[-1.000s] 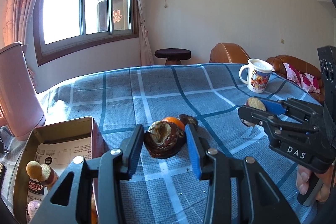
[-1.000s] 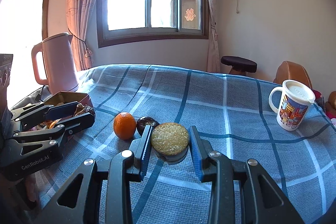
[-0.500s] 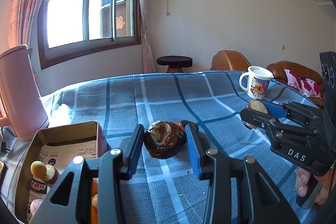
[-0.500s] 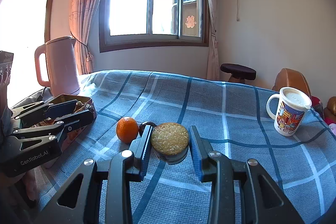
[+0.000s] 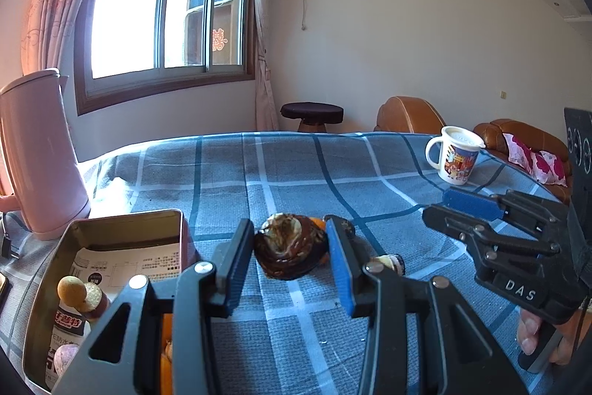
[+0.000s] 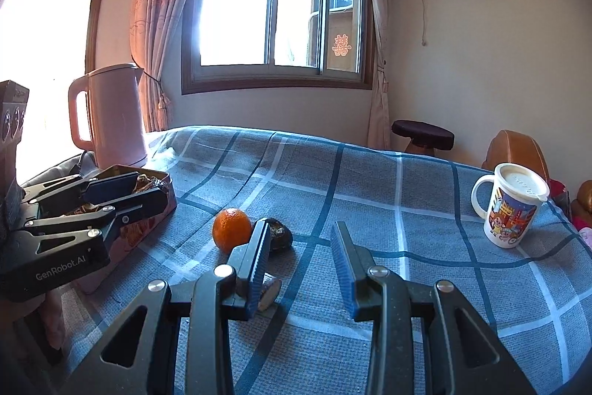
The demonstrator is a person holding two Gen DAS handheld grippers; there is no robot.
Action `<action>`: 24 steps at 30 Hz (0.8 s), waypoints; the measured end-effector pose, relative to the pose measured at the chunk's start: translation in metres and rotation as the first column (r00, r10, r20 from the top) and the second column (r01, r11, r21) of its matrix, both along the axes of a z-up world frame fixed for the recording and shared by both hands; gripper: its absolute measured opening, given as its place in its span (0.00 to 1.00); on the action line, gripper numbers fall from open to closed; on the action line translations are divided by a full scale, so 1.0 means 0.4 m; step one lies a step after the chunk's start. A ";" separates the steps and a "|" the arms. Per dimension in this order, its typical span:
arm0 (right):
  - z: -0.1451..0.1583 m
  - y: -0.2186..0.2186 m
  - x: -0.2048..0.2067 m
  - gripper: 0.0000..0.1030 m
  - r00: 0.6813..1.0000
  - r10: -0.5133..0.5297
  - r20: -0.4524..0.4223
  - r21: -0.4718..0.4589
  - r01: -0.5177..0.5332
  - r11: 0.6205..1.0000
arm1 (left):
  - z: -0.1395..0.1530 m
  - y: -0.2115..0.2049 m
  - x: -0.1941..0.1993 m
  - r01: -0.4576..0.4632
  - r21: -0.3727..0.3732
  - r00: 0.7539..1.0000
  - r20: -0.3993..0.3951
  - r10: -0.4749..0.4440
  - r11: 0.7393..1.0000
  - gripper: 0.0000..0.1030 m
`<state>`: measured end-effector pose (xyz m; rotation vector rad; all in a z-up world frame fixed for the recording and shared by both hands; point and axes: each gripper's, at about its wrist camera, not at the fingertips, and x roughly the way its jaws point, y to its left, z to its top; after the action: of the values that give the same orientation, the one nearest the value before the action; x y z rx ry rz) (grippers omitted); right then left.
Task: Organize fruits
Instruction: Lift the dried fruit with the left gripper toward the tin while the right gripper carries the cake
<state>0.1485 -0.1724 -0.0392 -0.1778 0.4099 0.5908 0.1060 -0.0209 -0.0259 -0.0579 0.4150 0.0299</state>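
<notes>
— what was the left gripper [image 5: 290,252] holding when you looked?

— a dark brown half fruit [image 5: 290,252], pinched between its blue pads, above the checked cloth [image 5: 296,165]. the metal tin [image 5: 111,228] lay just to its left and a little nearer, so i judged the left one closer to it.

— and the right gripper [image 6: 299,258]?

— its jaws stood wide, with nothing between them. a small cut piece [image 6: 268,291] lay on the cloth just under its left finger. the orange [image 6: 232,234] and a dark fruit [image 6: 279,234] sat ahead, a bit to the left.

— did both cameras show the orange?

— the right one showed it whole. in the left view the held fruit hid almost all of it.
</notes>
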 end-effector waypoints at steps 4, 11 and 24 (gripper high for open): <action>-0.028 0.056 0.018 0.35 0.995 0.061 -0.078 -0.098 -0.068 0.993 | 0.000 0.004 -0.001 -0.001 -0.005 1.000 0.001 0.001 1.000 0.41; -0.082 0.133 0.032 0.40 0.986 0.060 -0.153 -0.266 -0.100 0.959 | 0.001 0.009 -0.006 -0.003 -0.012 1.000 0.007 0.003 1.000 0.41; -0.093 0.122 0.049 0.43 0.969 0.059 -0.239 -0.223 -0.114 0.968 | 0.002 0.004 -0.007 0.000 -0.007 1.000 0.010 0.000 1.000 0.41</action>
<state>0.1682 -0.1235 -0.0763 -0.3583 0.7015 0.6517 0.1032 -0.0192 -0.0252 -0.0646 0.4052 0.0281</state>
